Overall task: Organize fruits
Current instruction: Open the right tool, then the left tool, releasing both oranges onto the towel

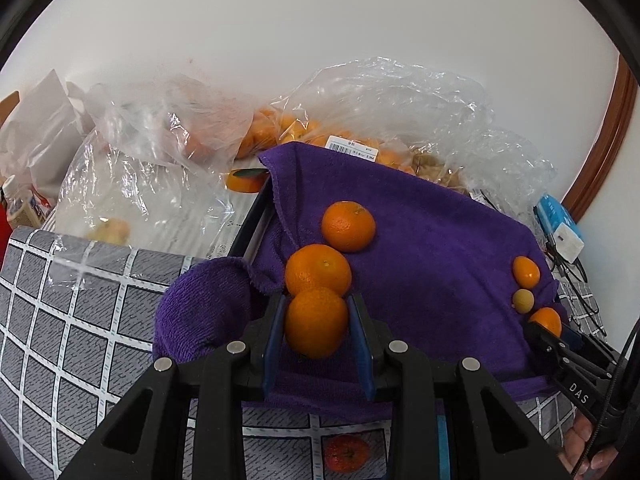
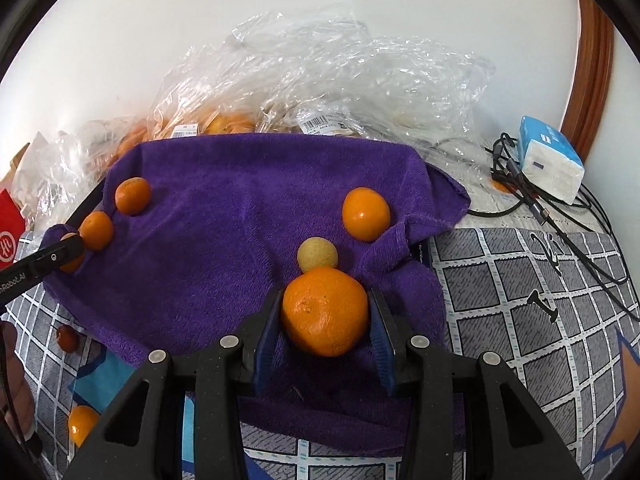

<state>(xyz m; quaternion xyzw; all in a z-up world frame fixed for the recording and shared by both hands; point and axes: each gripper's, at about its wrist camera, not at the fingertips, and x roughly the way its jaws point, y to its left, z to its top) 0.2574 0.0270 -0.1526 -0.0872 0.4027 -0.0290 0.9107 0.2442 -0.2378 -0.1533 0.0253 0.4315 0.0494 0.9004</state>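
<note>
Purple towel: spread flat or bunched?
Mostly spread: the purple towel lies open under loose mandarins, but its near-left corner is bunched up.

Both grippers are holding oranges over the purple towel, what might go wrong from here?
1. The left gripper holds its orange against another orange; releasing could roll both.
2. The right gripper's orange may nudge the small yellowish fruit.
3. The towel is rumpled, so fruit may roll.

Black gripper [image 1: 316, 322], blue pads [image 1: 273, 344]
</note>
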